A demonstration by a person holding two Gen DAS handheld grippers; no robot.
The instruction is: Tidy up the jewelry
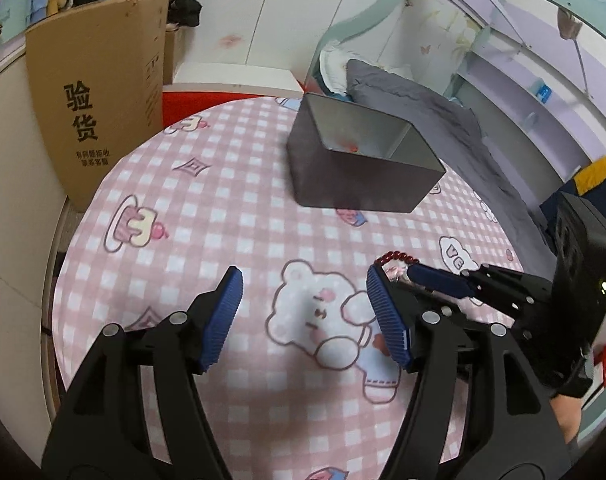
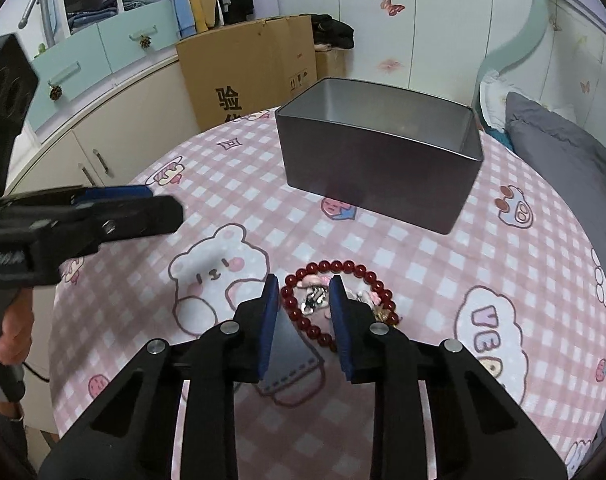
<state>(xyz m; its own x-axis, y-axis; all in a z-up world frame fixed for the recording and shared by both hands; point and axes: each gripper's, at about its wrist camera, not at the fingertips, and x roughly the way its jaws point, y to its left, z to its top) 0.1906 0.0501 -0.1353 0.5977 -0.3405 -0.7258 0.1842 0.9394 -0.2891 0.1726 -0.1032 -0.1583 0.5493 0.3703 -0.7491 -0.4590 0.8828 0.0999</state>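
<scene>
A bracelet of round, glossy dark-red beads (image 2: 345, 298) lies flat on the round bench under a pink-and-white checked cloth with cartoon bears (image 2: 231, 200), a small cluster of pink and silver charms (image 2: 317, 294) resting inside its loop. It sits nearer than the open grey rectangular metal tin (image 2: 377, 168), clearly apart from it. The right tool (image 2: 305, 312) is spread, its blue ribbed pads straddling the near arc of beads and the charms without yet pinching them. The left tool (image 1: 303, 312) hangs released and empty off to the side. The bracelet looks light and limp: strung beads will sag and swing once lifted, and smooth beads can roll out of a pinch. Closing across the bead string beside the charm cluster seems the surest hold, with a gentle squeeze to spare the charms
</scene>
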